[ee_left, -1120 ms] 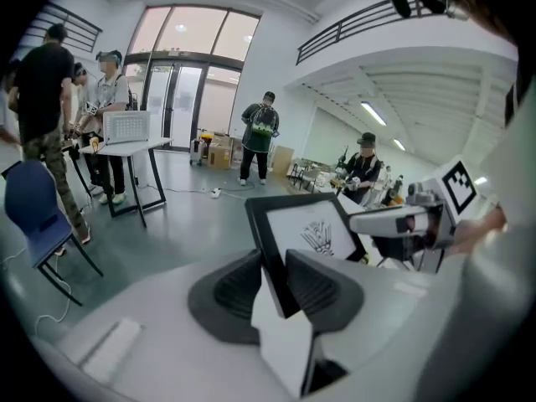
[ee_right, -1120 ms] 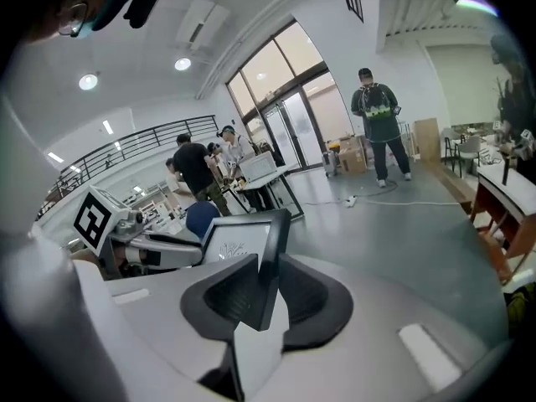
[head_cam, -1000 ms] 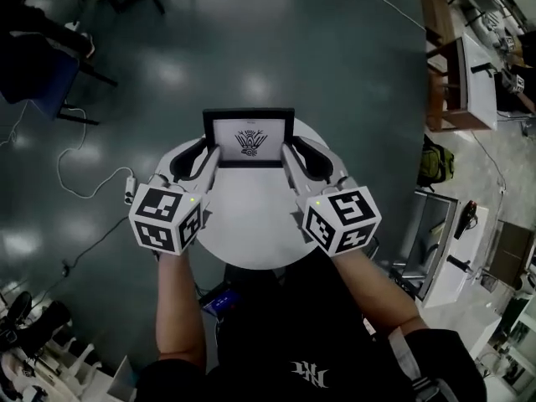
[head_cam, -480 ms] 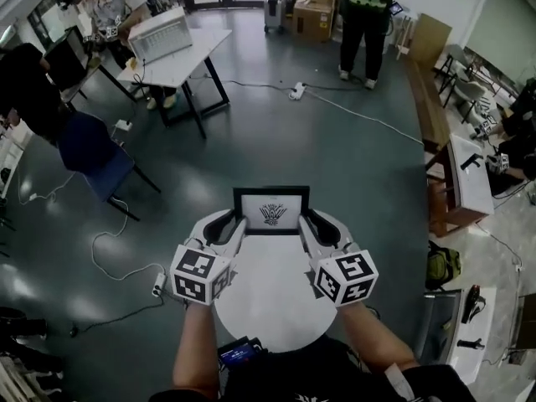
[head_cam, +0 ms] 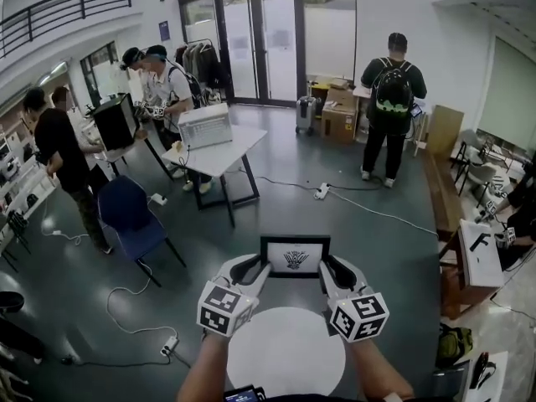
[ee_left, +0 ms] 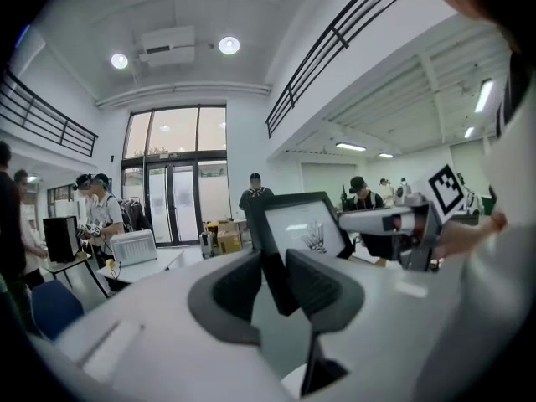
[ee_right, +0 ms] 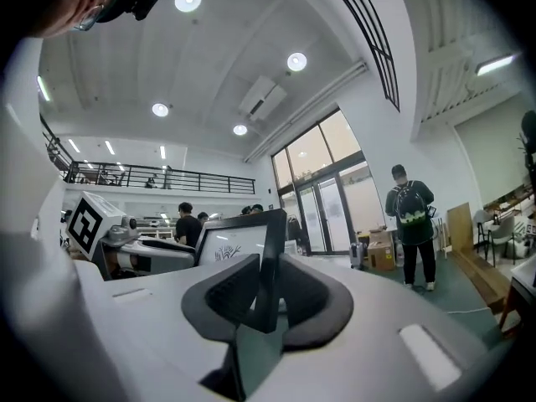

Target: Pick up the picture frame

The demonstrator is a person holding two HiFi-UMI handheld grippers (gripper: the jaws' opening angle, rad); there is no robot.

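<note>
The picture frame (head_cam: 295,259), black-edged with a white print and a dark emblem, hangs upright in the air beyond the round white table (head_cam: 286,367). My left gripper (head_cam: 261,268) clamps its left edge and my right gripper (head_cam: 328,268) clamps its right edge. In the left gripper view the frame (ee_left: 301,229) stands between the dark pads of the left gripper (ee_left: 272,279). In the right gripper view the frame's side bar (ee_right: 270,249) is pinched in the right gripper (ee_right: 266,296), whose jaws are closing on it.
A white table with a box (head_cam: 213,153) and a blue chair (head_cam: 130,220) stand ahead on the left, with several people around. A person with a backpack (head_cam: 392,99) stands by the doors. A cable and power strip (head_cam: 170,344) lie on the floor.
Both grippers have risen with the frame held between them, from just over the round table to well above it. The head view has tilted up from the floor to the room.
</note>
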